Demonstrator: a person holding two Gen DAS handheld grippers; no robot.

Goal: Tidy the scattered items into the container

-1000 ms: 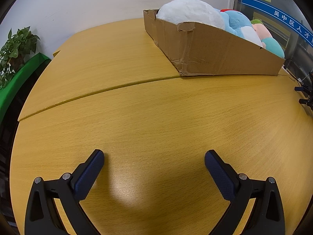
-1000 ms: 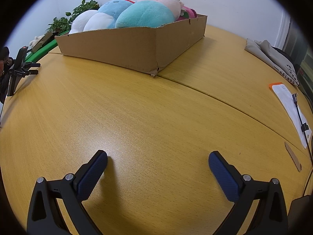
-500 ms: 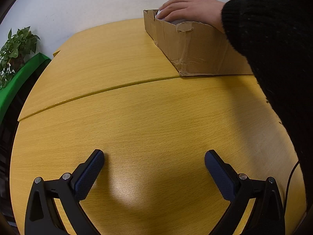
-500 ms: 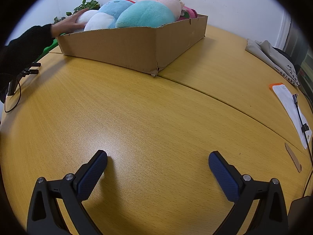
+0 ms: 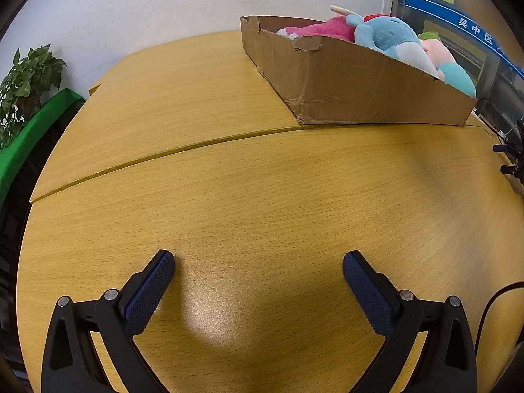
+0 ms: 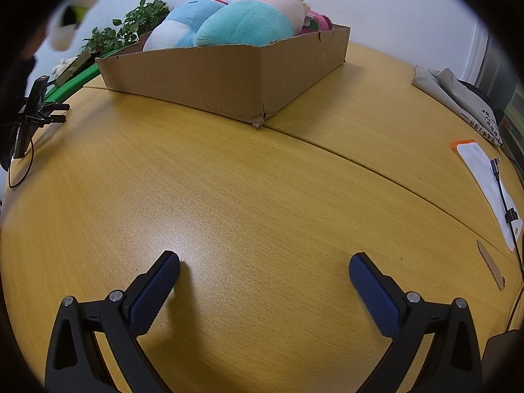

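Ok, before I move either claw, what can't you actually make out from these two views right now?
- Floor of the cardboard box: hidden by its near wall and the plush toys, both views.
- Blurred white shape, top-left of right wrist view: unidentifiable.
- Print on the white sheet: too small, cut by the right edge.
- Table beneath both open claws, left claw and right claw: cut off by the bottom edge.

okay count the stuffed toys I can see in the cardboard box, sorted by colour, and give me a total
Toys showing above the cardboard box rim:
Blue and white plush: 1
Pink, teal and green-topped plush: 1
Magenta plush: 1
Total: 3. Anything lower in the box is hidden.
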